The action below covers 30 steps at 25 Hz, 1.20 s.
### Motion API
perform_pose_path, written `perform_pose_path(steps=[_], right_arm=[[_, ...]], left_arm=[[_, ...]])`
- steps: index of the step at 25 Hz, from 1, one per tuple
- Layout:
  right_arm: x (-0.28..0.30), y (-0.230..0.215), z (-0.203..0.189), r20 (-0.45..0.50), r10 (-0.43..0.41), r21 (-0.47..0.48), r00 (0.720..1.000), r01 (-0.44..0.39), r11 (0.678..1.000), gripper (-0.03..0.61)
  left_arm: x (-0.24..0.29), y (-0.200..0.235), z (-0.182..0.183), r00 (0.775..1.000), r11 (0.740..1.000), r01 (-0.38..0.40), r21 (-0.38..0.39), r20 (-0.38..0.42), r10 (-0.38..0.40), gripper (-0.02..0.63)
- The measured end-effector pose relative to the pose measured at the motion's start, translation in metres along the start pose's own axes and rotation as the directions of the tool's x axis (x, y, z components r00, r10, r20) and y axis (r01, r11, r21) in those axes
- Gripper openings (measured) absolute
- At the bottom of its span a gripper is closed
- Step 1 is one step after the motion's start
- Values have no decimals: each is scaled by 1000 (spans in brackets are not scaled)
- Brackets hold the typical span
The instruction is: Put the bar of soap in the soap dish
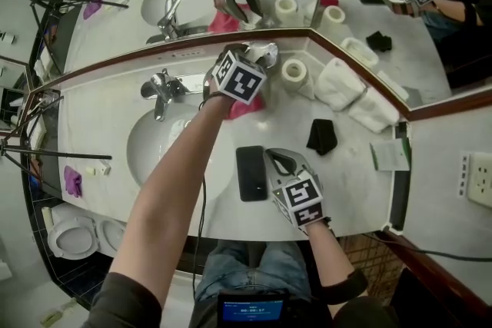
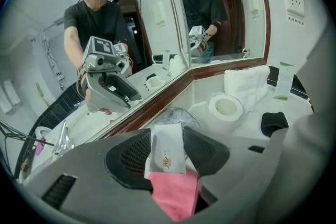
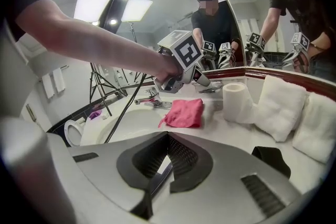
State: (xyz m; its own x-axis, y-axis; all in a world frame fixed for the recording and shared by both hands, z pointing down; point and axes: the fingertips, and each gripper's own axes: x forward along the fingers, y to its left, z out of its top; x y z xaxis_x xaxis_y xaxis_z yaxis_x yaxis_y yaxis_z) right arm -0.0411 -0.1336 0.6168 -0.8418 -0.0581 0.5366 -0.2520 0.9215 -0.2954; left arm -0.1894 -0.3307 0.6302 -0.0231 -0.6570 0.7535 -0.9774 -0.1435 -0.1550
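1. My left gripper (image 2: 168,132) stands half closed. Its pads press on the bar of soap (image 2: 167,150), a white wrapped packet held upright at the centre of the left gripper view.
2. Just above the soap's top edge in that view lies the clear soap dish (image 2: 176,114), close against the mirror (image 2: 147,18). The soap is not in the dish yet.
3. A pink cloth (image 2: 176,194) shows below the soap, at the bottom centre.
4. My right gripper (image 3: 167,138) has its jaws together with nothing between them. In the head view it sits low and centre, just right of a black phone (image 1: 251,173).
5. Further out, a toilet roll (image 2: 227,106) and folded white towels (image 2: 247,84) stand right of the dish. A black cloth (image 2: 274,122) lies near the right edge.
6. The faucet (image 1: 161,88) and sink basin (image 1: 146,142) fill the left of the head view.
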Motion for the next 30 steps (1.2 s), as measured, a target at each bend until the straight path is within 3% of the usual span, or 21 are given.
perform_pose_path(steps=[3, 11, 17, 25, 30], right_arm=[[-3, -4, -4, 0, -13, -4, 1000, 13, 1000, 21], [-13, -1, -2, -10, -24, 1, 1000, 24, 1000, 21], [-31, -3, -4, -19, -79, -31, 997, 78, 996, 21], [-67, 10, 18, -9, -137, -63, 990, 137, 989, 21], [-90, 18, 22, -11, -183, -75, 983, 182, 980, 21]], left_arm=[[-4, 2, 2, 1000, 1000, -19, -1, 23, 19, 257], [-33, -1, 14, 996, 999, -42, -8, 76, 42, 258], [-90, -15, 11, 993, 999, -23, -48, 118, 28, 255], [-196, -42, -5, 977, 997, -35, -76, 206, 50, 1], [-252, -65, -28, 969, 995, 12, -99, 247, 13, 0]])
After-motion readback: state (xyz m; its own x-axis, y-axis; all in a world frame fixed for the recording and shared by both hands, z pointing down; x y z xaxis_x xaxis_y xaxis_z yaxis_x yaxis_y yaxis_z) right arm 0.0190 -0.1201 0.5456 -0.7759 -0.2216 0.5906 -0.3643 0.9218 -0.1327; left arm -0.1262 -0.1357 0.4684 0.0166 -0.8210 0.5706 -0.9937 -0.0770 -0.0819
